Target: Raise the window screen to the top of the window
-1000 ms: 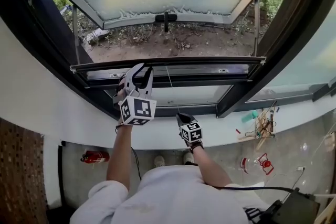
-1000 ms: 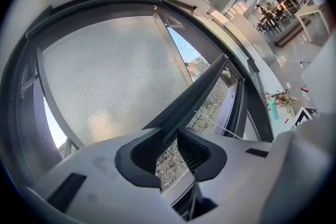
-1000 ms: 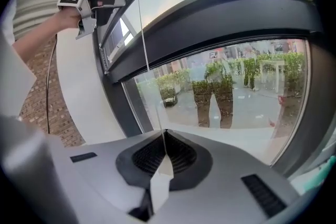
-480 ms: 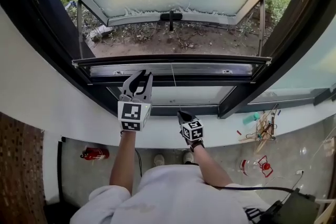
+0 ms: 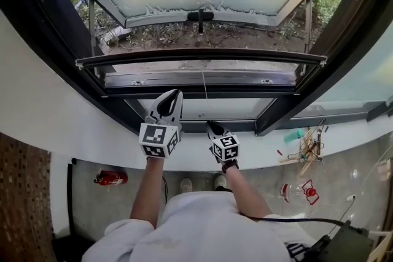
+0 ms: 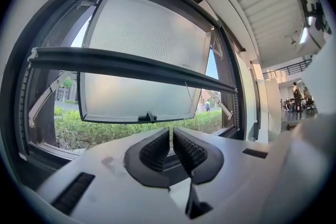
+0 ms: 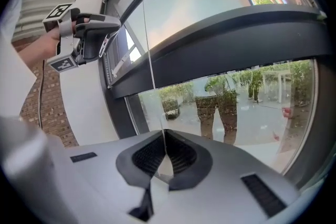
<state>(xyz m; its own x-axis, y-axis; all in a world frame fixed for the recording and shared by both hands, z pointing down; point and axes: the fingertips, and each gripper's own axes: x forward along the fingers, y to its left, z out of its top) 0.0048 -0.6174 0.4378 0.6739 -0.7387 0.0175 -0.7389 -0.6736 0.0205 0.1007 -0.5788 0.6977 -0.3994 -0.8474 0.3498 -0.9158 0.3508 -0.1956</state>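
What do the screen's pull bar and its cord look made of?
Pull bar: likely dark metal, satin finish; straight, rigid, soft highlights. Cord: thin pale string or nylon line, drawn taut; too fine to tell which.

I have both arms reaching up from the lower middle of the head view, the left forearm (image 5: 150, 184) nearly straight and the right forearm (image 5: 242, 190) angling in from the right. My left gripper (image 5: 174, 95) sits just left of centre, jaws drawn almost together with nothing between them. My right gripper (image 5: 210, 125), beside it and slightly lower, is clamped on a thin cord (image 7: 150, 60).
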